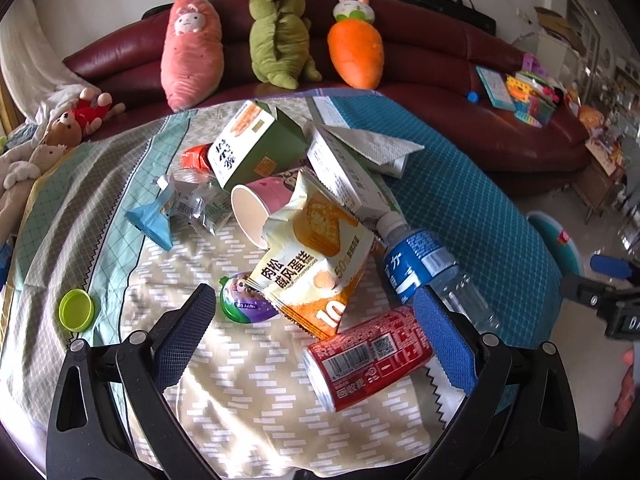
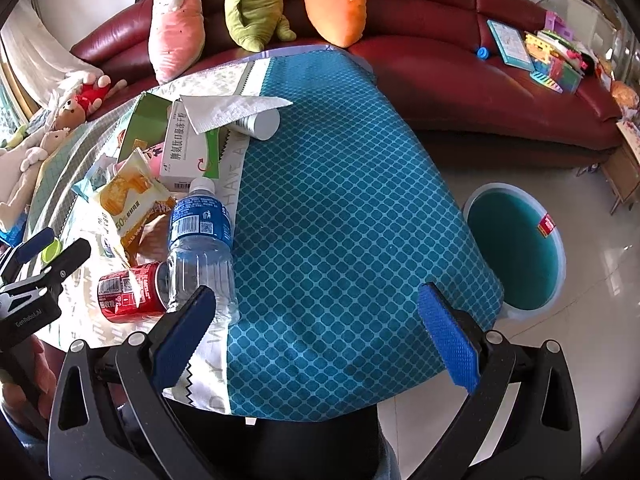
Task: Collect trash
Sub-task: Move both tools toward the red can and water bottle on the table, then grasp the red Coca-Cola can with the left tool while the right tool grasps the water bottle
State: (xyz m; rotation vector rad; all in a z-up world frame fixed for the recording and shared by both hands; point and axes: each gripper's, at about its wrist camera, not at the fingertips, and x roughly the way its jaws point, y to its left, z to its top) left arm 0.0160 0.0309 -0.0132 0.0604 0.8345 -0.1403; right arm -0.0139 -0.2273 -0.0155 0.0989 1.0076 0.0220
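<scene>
A pile of trash lies on the cloth-covered table (image 1: 100, 208): a red can (image 1: 368, 358), a blue-labelled plastic bottle (image 1: 428, 272), a yellow snack bag (image 1: 316, 260), a pink paper cup (image 1: 260, 204), a green carton (image 1: 256, 144), a white box (image 1: 344, 176), a purple egg-shaped wrapper (image 1: 244, 300) and a green lid (image 1: 76, 310). My left gripper (image 1: 316, 332) is open above the can and bag, empty. My right gripper (image 2: 316, 332) is open and empty over the blue cloth (image 2: 340, 220), right of the bottle (image 2: 200, 248) and can (image 2: 128, 296).
A teal bin (image 2: 516, 248) stands on the floor right of the table. A red sofa (image 1: 440, 52) behind holds plush toys (image 1: 354, 48) and books (image 1: 520, 92). More plush toys (image 1: 48, 140) lie at the left. A tissue (image 2: 228, 110) covers a white cup (image 2: 260, 122).
</scene>
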